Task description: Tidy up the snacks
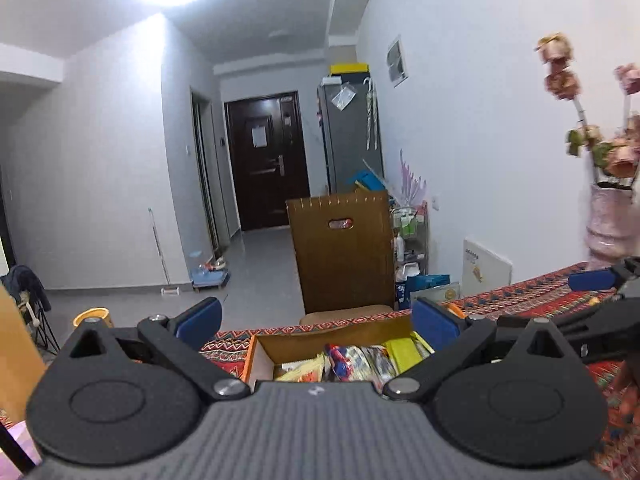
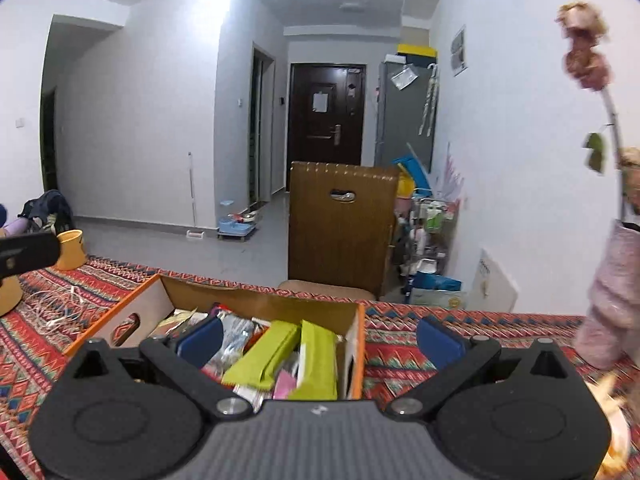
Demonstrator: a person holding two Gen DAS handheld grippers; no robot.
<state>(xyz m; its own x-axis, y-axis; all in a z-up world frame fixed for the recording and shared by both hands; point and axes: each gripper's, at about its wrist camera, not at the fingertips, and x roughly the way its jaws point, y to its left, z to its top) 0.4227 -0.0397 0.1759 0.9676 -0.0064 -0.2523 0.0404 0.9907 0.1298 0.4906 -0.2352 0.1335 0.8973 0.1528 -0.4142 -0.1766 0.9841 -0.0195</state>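
Right wrist view: both the right claw [image 2: 320, 338] and left claw [image 1: 316, 318] gape empty above the orange-edged cardboard snack box [image 2: 256, 300], so descend straight onto one lime-green packet [image 2: 262, 358].

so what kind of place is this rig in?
Likely a lived-in apartment: a dark wooden entry door down the hall, a patterned red tablecloth, and a cardboard box of snack packets.

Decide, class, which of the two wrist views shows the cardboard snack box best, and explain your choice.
The right wrist view. There the cardboard snack box shows its side wall with a handle cut-out, its back wall and the green packets inside. In the left wrist view, the box is mostly hidden behind the gripper body; only its back wall and some wrappers show.
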